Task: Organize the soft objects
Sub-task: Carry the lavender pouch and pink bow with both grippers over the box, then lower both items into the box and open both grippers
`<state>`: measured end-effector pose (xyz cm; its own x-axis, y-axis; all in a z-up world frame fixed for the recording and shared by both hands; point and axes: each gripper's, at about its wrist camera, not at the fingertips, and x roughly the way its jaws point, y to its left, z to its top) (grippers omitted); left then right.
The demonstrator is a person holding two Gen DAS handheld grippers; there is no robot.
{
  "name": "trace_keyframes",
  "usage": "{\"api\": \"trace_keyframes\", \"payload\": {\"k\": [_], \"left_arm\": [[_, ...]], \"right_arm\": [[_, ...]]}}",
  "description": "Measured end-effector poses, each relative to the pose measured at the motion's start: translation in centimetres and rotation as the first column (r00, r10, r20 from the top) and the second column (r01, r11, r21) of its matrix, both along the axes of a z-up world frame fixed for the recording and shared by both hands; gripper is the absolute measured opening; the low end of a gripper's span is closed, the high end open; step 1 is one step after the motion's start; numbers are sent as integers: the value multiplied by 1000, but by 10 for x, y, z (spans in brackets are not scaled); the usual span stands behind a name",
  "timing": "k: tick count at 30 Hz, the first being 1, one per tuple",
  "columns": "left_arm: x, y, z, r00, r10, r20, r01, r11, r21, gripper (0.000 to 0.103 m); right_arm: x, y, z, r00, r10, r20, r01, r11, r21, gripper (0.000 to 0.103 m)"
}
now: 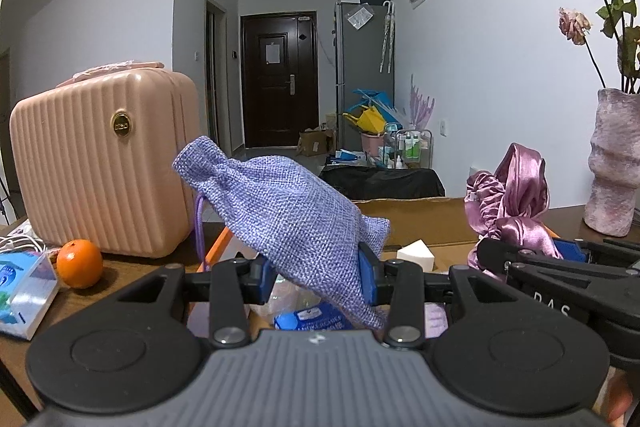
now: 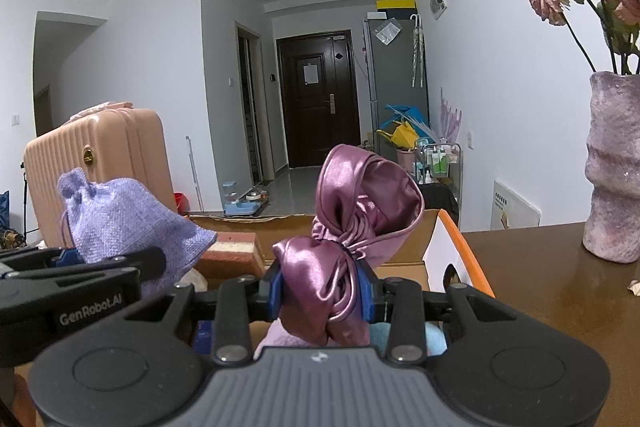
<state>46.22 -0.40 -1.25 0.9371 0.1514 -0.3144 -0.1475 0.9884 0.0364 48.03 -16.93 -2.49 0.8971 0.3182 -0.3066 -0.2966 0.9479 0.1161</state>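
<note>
My left gripper (image 1: 318,277) is shut on a lavender burlap drawstring pouch (image 1: 280,219), which tilts up to the left above an open cardboard box (image 1: 420,219). In the right wrist view the same pouch (image 2: 128,223) shows at the left. My right gripper (image 2: 322,293) is shut on a bundle of shiny purple satin cloth (image 2: 352,211), held over the same box (image 2: 404,251). From the left wrist view the satin cloth (image 1: 508,203) and the right gripper's black arm appear at the right. Inside the box lie a white sponge wedge (image 1: 416,255), a blue packet (image 1: 312,321) and a pink-and-brown sponge (image 2: 234,247).
A pink ribbed case (image 1: 104,163) stands at the left on the brown table (image 2: 552,291), with an orange (image 1: 79,263) and a blue tissue pack (image 1: 24,291) in front of it. A mauve vase (image 2: 614,167) of dried roses stands at the right. Beyond lies a hallway with a dark door.
</note>
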Motion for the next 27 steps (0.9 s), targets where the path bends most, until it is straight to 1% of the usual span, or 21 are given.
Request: {"api": "trace_keyframes", "payload": {"k": [9, 15, 23, 25, 27], "left_arm": [[19, 2, -2, 1000, -5, 0, 5, 1000, 10, 41], [27, 4, -5, 1000, -6, -13, 6, 1000, 7, 41], [29, 3, -6, 1000, -6, -17, 6, 1000, 8, 41], [30, 3, -6, 1000, -7, -21, 7, 1000, 8, 42], [30, 2, -7, 1000, -8, -27, 8, 1000, 11, 47]], "right_arm": [[13, 1, -1, 1000, 1, 7, -1, 1000, -15, 35], [19, 0, 0, 1000, -6, 4, 6, 1000, -18, 35], [20, 4, -2, 1000, -2, 3, 2, 999, -33, 36], [22, 4, -2, 1000, -1, -3, 1, 999, -36, 38], [26, 3, -2, 1000, 2, -17, -2, 999, -37, 43]]}}
